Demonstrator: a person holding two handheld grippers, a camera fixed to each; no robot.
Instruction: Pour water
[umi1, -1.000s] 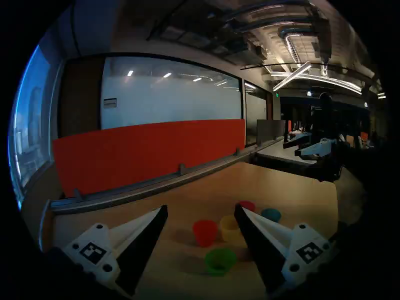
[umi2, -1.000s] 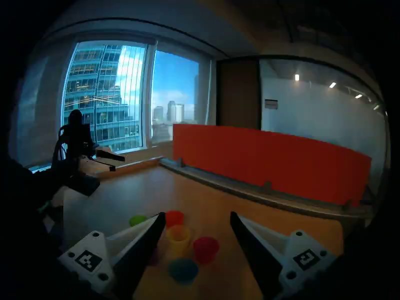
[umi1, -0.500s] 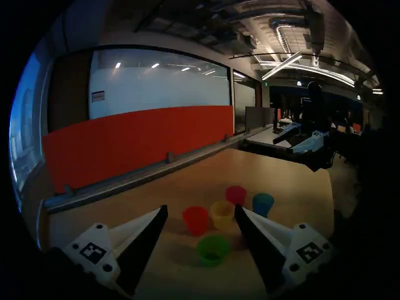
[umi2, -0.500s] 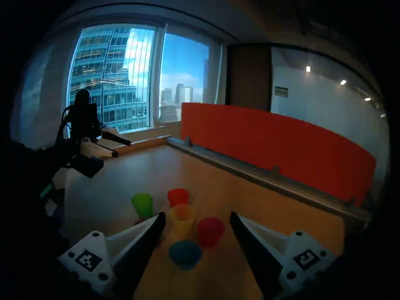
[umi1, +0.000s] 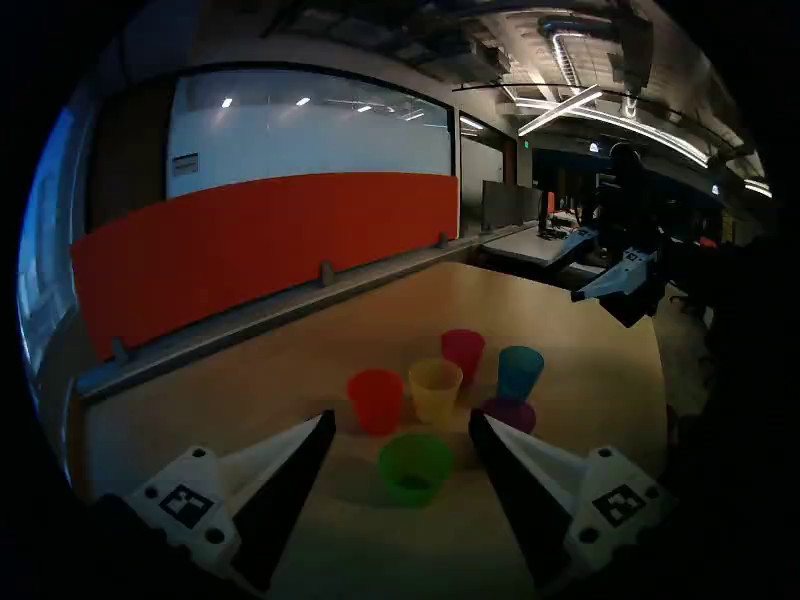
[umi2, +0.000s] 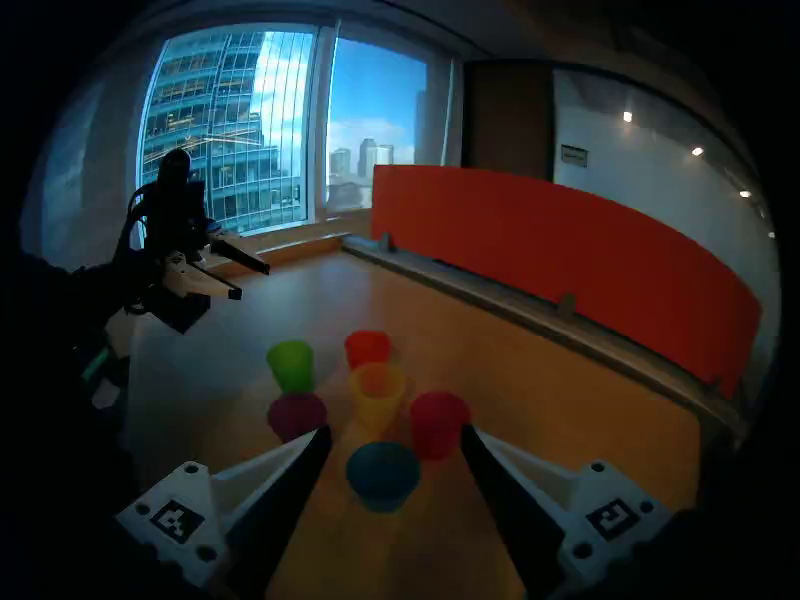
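Left gripper is spread wide with nothing in it, and same story for the right gripper, jaws wide apart and empty. Both hang above the wooden table, pointed at the cup cluster from opposite sides. Nearest my left one is the green cup; nearest my right one is the teal cup. Bunched with them are the yellow cup, orange cup, crimson cup and purple cup, all packed just beside each other (a couple look like they touch). That's my worry: a finger going down beside one cup has hardly any gap, so I'd guess it clips a neighbour and tips it. They look like light plastic too, so a hard squeeze could buckle one and slop the water. Can't tell from here which cup even has water in it, so picking the wrong one is on the table too.
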